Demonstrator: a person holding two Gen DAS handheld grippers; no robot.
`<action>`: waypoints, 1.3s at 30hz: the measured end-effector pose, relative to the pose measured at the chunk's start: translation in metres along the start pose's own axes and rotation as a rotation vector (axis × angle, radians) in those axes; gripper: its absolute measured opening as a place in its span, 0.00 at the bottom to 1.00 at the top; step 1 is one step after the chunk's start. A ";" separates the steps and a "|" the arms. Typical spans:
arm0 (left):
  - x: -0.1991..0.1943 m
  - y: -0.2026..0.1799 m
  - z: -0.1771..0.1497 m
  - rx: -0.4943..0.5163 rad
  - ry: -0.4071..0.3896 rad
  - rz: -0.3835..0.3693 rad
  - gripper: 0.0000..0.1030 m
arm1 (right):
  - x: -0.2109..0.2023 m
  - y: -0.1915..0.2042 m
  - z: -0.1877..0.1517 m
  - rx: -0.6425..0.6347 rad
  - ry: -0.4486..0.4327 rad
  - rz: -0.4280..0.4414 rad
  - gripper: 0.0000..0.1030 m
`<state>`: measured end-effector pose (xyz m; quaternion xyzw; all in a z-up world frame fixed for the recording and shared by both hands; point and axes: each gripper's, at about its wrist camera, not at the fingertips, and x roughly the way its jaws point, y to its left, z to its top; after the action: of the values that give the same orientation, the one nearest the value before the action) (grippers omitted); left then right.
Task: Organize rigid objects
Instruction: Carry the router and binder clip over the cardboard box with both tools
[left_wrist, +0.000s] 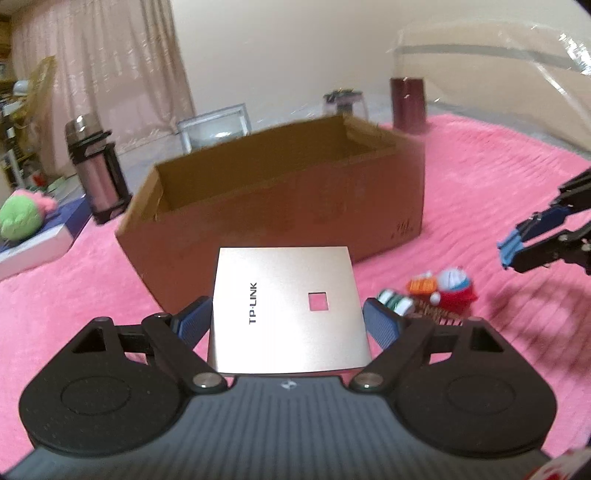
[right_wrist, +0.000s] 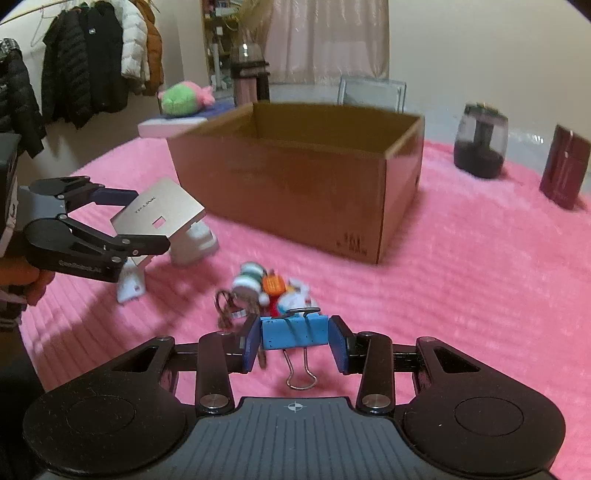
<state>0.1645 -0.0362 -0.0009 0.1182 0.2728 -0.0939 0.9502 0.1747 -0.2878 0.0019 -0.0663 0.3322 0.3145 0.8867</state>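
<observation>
Gripping a silver TP-LINK router (left_wrist: 286, 308) by its two side edges, the left gripper (left_wrist: 287, 323) holds it above the pink blanket (left_wrist: 480, 192), just in front of the open cardboard box (left_wrist: 280, 206); from the right wrist view the router (right_wrist: 159, 218) is tilted, with its pale base hanging below the flat top plate. The right gripper (right_wrist: 295, 341) has its jaws set narrow on a blue binder clip (right_wrist: 294, 332), one pad against each end, the clip's wire handles pointing down toward the camera. Just beyond the clip lies a small heap of trinkets (right_wrist: 269, 290) on the blanket, among them a round blue-and-white figure, an orange piece and a green-and-white one; the same trinkets (left_wrist: 432, 295) sit right of the router in the left wrist view. Farther out stand a dark red box (right_wrist: 565, 170), a dark jar (right_wrist: 480, 144), a pink thermos (left_wrist: 96, 166) and a green plush toy (right_wrist: 183, 98).
</observation>
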 end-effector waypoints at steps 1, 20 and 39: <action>-0.004 0.006 0.007 0.009 -0.007 -0.011 0.83 | -0.003 0.000 0.007 -0.008 -0.010 0.003 0.35; 0.053 0.118 0.150 -0.029 0.027 -0.157 0.83 | 0.048 -0.015 0.177 -0.173 -0.051 0.000 0.35; 0.213 0.129 0.156 -0.091 0.313 -0.133 0.83 | 0.212 -0.063 0.229 -0.117 0.272 -0.055 0.35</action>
<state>0.4508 0.0192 0.0350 0.0697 0.4286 -0.1247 0.8921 0.4617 -0.1541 0.0385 -0.1690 0.4284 0.2971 0.8364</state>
